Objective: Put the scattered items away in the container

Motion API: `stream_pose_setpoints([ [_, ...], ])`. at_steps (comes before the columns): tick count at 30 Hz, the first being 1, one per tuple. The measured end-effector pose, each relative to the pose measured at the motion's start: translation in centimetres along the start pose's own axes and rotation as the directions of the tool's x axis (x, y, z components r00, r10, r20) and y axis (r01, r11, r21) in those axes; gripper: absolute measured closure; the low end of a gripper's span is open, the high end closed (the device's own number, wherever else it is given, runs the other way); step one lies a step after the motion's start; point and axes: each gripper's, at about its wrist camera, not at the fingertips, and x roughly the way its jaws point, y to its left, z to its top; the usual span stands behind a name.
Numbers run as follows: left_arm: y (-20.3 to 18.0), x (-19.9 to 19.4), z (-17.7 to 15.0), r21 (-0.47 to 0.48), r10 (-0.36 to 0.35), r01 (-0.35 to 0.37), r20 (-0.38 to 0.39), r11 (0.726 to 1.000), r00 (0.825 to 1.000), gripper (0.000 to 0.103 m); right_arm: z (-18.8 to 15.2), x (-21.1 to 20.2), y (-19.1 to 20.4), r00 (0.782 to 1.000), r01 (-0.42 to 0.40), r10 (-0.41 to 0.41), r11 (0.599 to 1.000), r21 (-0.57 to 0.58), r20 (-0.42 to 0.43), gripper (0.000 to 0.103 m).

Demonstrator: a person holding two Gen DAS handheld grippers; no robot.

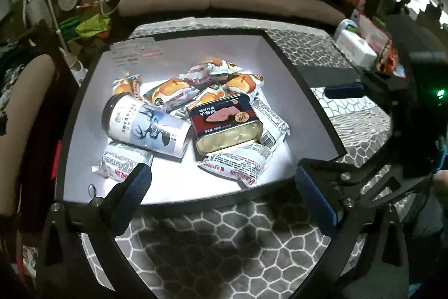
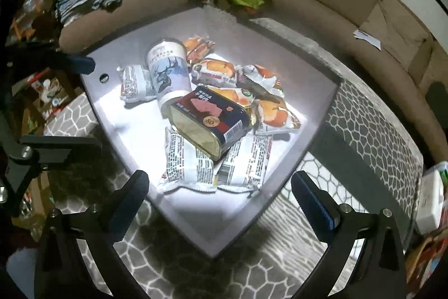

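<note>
From here I see the luncheon meat tin covering parts of the packets beneath it. The cup hides one packet's top near the container's left edge, and their print is too small to read.

The box is open on top. A can, a cup and snack packs fill its middle (piled close together). The near left corner floor is bare.

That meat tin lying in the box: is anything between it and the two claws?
Nothing visible. The meat tin lies on top of the snack packets in the box, uncovered. Left gripper and right gripper are open and empty.
</note>
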Motion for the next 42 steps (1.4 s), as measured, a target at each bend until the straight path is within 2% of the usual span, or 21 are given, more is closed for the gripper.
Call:
stream_pose_setpoints([
  [15,-5.5,-2.1,-1.4,0.0,-0.001,0.001,0.012,1.0,1.0,0.0,-3.9,-5.8,-0.9,0.997,0.036,-0.041,0.997,0.073,0.07,0.0],
  [20,-8.9,-2.2,-0.5,0.012,-0.015,0.014,0.036,1.0,0.999,0.0,-6.2,-7.5,-3.6,0.994,0.056,-0.068,0.988,0.143,0.081,0.0],
  [27,-14.8,-0.3,0.9,0.012,-0.024,0.023,0.068,1.0,0.997,0.0,-10.8,-9.3,-8.9,0.99,0.083,-0.109,0.961,0.265,0.084,0.0],
  [31,-18.5,2.1,0.6,-0.058,0.017,-0.011,0.111,0.998,0.994,0.0,-15.4,-8.5,-12.9,0.984,0.141,-0.173,0.904,0.404,0.043,0.0],
  [32,-19.5,3.0,0.4,-0.08,0.046,-0.037,0.118,0.996,0.992,0.0,-16.9,-8.0,-14.2,0.982,0.155,-0.186,0.878,0.453,0.024,0.0],
  [34,-21.3,5.2,-0.3,-0.102,0.041,-0.029,0.124,0.994,0.991,0.0,-19.8,-6.9,-16.1,0.975,0.201,-0.222,0.827,0.524,-0.024,0.0],
  [35,-22.2,6.4,-0.7,-0.105,0.03,-0.018,0.111,0.994,0.993,0.0,-21.4,-6.2,-17.1,0.971,0.222,-0.236,0.802,0.554,-0.046,0.0],
  [38,-24.1,10.8,-1.6,-0.101,0.06,-0.056,0.031,0.993,0.998,0.0,-24.9,-4.8,-19.5,0.963,0.253,-0.251,0.73,0.634,-0.096,0.0],
  [40,-24.4,13.0,-2.0,-0.11,0.066,-0.065,0.001,0.992,0.998,0.0,-26.4,-4.2,-20.5,0.961,0.261,-0.251,0.699,0.666,-0.113,0.0],
  [42,-24.4,15.0,-2.2,-0.12,0.066,-0.069,-0.03,0.99,0.997,0.0,-27.4,-3.5,-21.3,0.959,0.271,-0.252,0.684,0.677,-0.13,0.0],
])
